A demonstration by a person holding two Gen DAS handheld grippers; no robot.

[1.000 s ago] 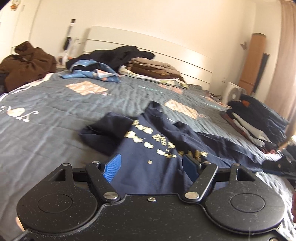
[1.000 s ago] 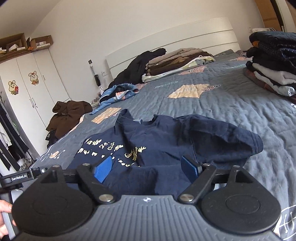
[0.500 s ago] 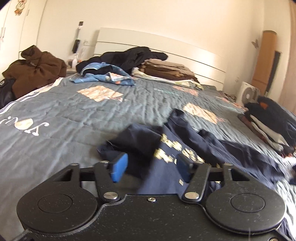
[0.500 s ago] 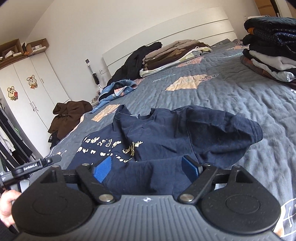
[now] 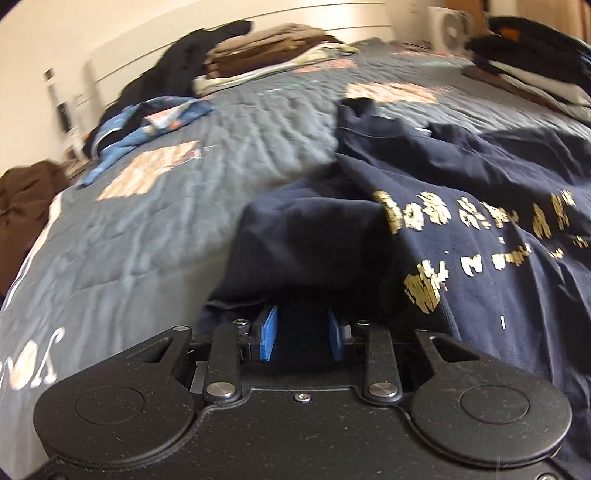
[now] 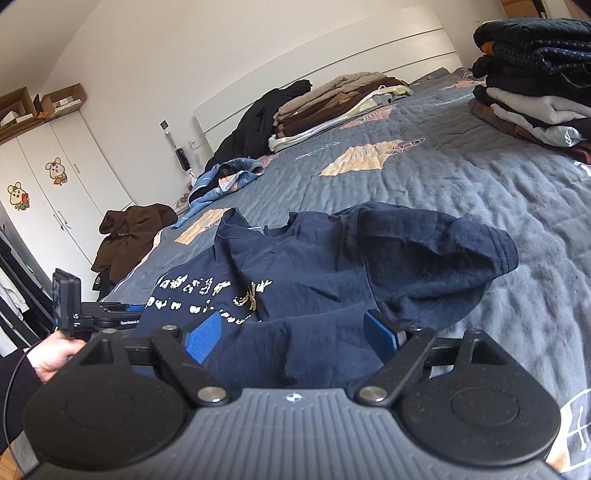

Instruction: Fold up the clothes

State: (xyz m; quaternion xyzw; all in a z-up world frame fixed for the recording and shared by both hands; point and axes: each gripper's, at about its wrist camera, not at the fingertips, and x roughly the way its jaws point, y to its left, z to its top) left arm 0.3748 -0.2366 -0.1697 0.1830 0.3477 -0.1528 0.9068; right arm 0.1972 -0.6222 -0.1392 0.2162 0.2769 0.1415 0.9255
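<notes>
The navy blue cotton T-shirt with cracked gold lettering (image 6: 332, 273) lies crumpled on the grey quilted bedspread with tan patches (image 6: 480, 177), near the bed's near edge. Open quilt stretches beyond its collar toward the white slatted headboard (image 6: 332, 74), and more bare quilt runs off to the right of its folded-over sleeve.

The left gripper (image 5: 302, 334) has its blue pads (image 5: 269, 332) drawn in to a narrow gap; its jaws have just been closing, and dark shirt fabric sits between them, though the blurred view does not show whether the pads already press it. The right gripper (image 6: 293, 334) stands spread wide, its blue pads either side of the shirt's lower hem without pinching it.

Only the right wrist view shows the person's hand (image 6: 51, 356) holding the left tool at the bed's left edge, a white wardrobe with cartoon stickers (image 6: 55, 177) and two open cardboard boxes (image 6: 44, 103) on top of it holding small items too small to make out. Only the left wrist view shows a white fan (image 5: 447, 26) beyond the far corner.

Both views show a stack of folded brown and beige clothes (image 6: 332, 107) by the headboard, a crumpled light blue patterned garment (image 6: 225, 177), a brown hooded garment (image 6: 133, 236) hanging at the left edge, and a tall stack of dark and white folded clothes (image 6: 535, 77) on the right
</notes>
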